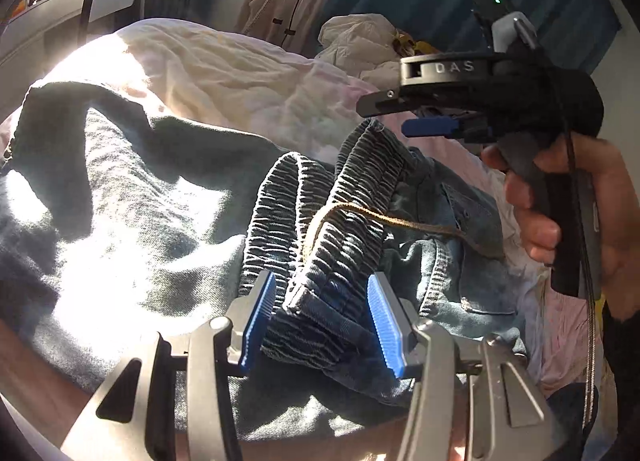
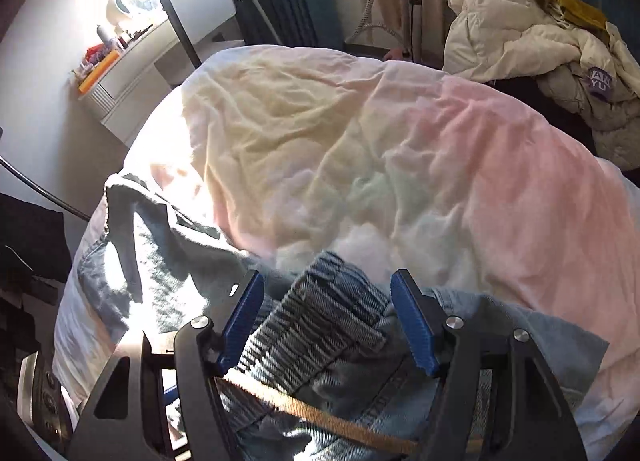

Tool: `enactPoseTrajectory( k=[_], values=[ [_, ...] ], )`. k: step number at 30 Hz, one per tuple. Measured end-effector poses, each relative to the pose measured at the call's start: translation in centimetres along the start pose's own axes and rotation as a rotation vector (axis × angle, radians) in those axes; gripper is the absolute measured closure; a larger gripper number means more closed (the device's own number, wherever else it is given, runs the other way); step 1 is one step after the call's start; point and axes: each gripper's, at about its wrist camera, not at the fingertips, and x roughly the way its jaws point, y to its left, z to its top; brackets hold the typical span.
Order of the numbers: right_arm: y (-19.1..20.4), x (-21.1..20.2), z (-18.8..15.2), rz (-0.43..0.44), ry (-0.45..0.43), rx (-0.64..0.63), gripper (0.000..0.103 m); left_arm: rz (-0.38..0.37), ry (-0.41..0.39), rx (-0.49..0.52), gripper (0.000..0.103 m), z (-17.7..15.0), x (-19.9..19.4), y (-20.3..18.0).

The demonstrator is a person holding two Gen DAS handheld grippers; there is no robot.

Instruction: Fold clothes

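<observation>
Blue denim trousers (image 1: 120, 201) lie crumpled on the bed. Their elastic waistband (image 1: 320, 221) stands up in folds, and a brown drawstring (image 1: 400, 221) runs across it. At the bottom of the left wrist view my silver left gripper (image 1: 322, 285) is open, with a fold of waistband lying loose between its blue pads. My black right gripper (image 1: 382, 119), held by a hand (image 1: 540, 221), hovers over the far end of the waistband. In the right wrist view this gripper (image 2: 328, 289) is open, with the ribbed waistband (image 2: 332, 321) and the drawstring (image 2: 320, 417) below and between its pads.
A rumpled pastel bed cover (image 2: 360, 141) fills the bed beyond the trousers. At the far right lies a white puffer jacket (image 2: 540, 61) beside a yellow item. A white desk (image 2: 120, 73) with small items and a white chair (image 2: 204, 9) stand at the left. Teal curtains hang behind.
</observation>
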Motion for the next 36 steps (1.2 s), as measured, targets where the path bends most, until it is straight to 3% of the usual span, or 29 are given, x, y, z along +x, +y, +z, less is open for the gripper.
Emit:
enactPoseTrajectory(
  k=[3, 5, 7, 9, 12, 18, 22, 25, 28, 31, 34, 36],
  values=[
    [0.3, 1.7, 0.5, -0.051, 0.053, 0.002, 0.039, 0.011, 0.010, 0.008, 0.055, -0.2, 0.8, 0.3],
    [0.4, 2.7, 0.4, -0.081, 0.098, 0.006, 0.048, 0.014, 0.001, 0.011, 0.057, -0.5, 0.8, 0.0],
    [0.3, 2.9, 0.1, -0.100, 0.102, 0.010, 0.049, 0.015, -0.028, 0.026, 0.064, -0.9, -0.1, -0.5],
    [0.2, 2.4, -0.6, -0.119, 0.076, -0.003, 0.052, 0.022, -0.052, 0.029, 0.078, -1.3, -0.8, -0.8],
    [0.6, 1.6, -1.6, -0.144, 0.043, -0.020, 0.073, 0.045, -0.082, 0.004, 0.093, -1.8, -1.8, -1.0],
    [3.2, -1.6, -3.4, -0.177, -0.080, -0.098, 0.081, 0.057, -0.156, -0.063, 0.095, -3.4, -5.1, -2.2],
    [5.9, -3.3, -3.7, -0.151, -0.154, -0.167, 0.082, 0.026, -0.215, -0.146, 0.095, -4.7, -8.2, -1.4],
    [8.1, -3.0, -3.7, -0.123, -0.175, -0.233, 0.083, 0.034, -0.183, -0.207, 0.095, -6.4, -7.8, -0.2],
    [9.3, 0.2, -4.5, -0.126, -0.132, -0.272, 0.083, 0.039, -0.087, -0.324, 0.094, -6.9, -5.0, 2.5],
    [9.0, 3.9, -5.7, -0.153, -0.111, -0.296, 0.083, 0.008, -0.053, -0.409, 0.093, -7.2, -3.9, 4.4],
    [8.0, 5.4, -6.5, -0.122, -0.144, -0.278, 0.081, 0.011, -0.055, -0.412, 0.092, -7.4, -3.9, 4.5],
    [7.4, 4.2, -6.7, -0.061, -0.188, -0.252, 0.078, 0.025, -0.064, -0.408, 0.092, -7.3, -4.0, 4.4]
  ],
)
